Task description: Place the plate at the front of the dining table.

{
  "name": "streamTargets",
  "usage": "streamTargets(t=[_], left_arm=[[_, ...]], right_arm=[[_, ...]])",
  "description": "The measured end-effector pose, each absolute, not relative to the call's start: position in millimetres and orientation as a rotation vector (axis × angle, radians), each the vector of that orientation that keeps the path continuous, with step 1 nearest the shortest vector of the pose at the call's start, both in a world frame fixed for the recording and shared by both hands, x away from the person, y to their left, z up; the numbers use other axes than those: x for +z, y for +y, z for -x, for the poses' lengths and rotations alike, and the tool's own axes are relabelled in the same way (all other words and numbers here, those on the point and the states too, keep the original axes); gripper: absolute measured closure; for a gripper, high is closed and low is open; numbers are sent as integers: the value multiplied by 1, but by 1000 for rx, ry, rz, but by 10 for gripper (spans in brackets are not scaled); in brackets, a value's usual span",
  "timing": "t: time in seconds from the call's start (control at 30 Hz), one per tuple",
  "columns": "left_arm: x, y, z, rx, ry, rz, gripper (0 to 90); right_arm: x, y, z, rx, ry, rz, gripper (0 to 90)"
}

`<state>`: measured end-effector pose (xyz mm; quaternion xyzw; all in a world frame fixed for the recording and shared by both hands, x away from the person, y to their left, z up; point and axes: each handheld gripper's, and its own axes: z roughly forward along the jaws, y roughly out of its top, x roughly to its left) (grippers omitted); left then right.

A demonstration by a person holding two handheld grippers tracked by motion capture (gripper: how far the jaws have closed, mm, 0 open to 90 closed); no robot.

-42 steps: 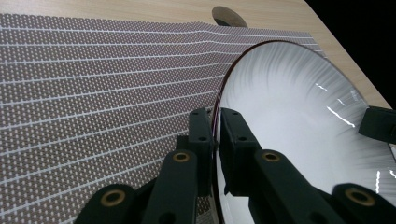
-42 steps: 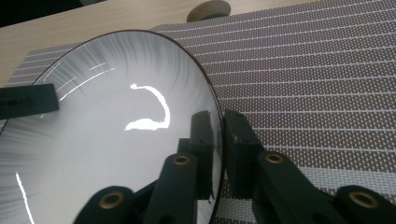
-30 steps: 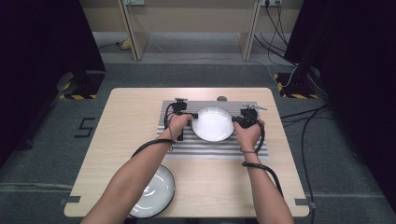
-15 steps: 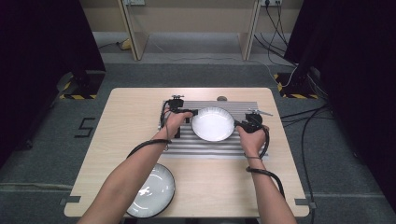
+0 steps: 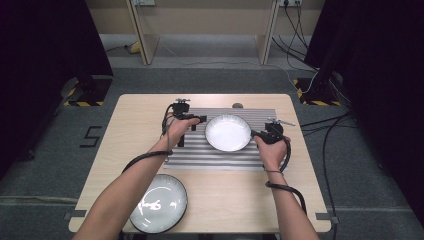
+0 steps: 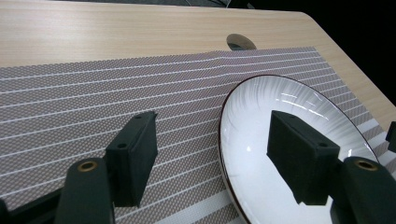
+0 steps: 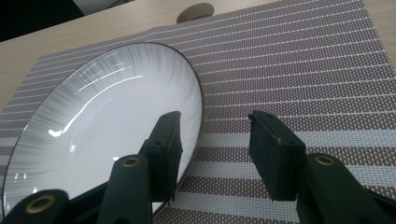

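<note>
Pale wood formed the table (image 5: 125,150) in front of you, with dark curtains to either side and grey floor beyond, and a striped placemat (image 5: 200,155) lay across its far half. At the centre of that placemat sat the white plate (image 5: 228,132), flat on the weave, with your 2 grippers on opposite sides of it. Compared with 1 second earlier, both of your hands had drawn away from the plate: then they were tight against its rim, and now the left gripper (image 5: 192,119) stood just off the plate's left edge and the right gripper (image 5: 260,134) just off its right edge. In the left gripper view (image 6: 210,158) the jaws were spread wide, one over bare mat and one above the plate's bowl, pinching nothing; in the right gripper view (image 7: 212,149) the jaws were likewise apart, straddling the rim without closing on it. That reads as a release, so the plate looks to have been set down on the placemat and that step seems finished. A second plate (image 5: 159,202) waited near the table's front edge, well short of the placemat on your left, probably next. Your trailing cables (image 5: 287,187) ran back from the placemat along your forearms; nothing else crowded the plate.
</note>
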<state>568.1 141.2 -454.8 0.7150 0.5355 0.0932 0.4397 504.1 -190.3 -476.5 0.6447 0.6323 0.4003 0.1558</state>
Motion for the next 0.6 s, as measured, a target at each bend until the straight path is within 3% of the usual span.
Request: streamTargets(t=[0.6], left_arm=[[-435, 159, -542, 246, 1230, -1849, 321]], right_arm=[[-464, -190, -492, 1166, 1817, -1831, 508]])
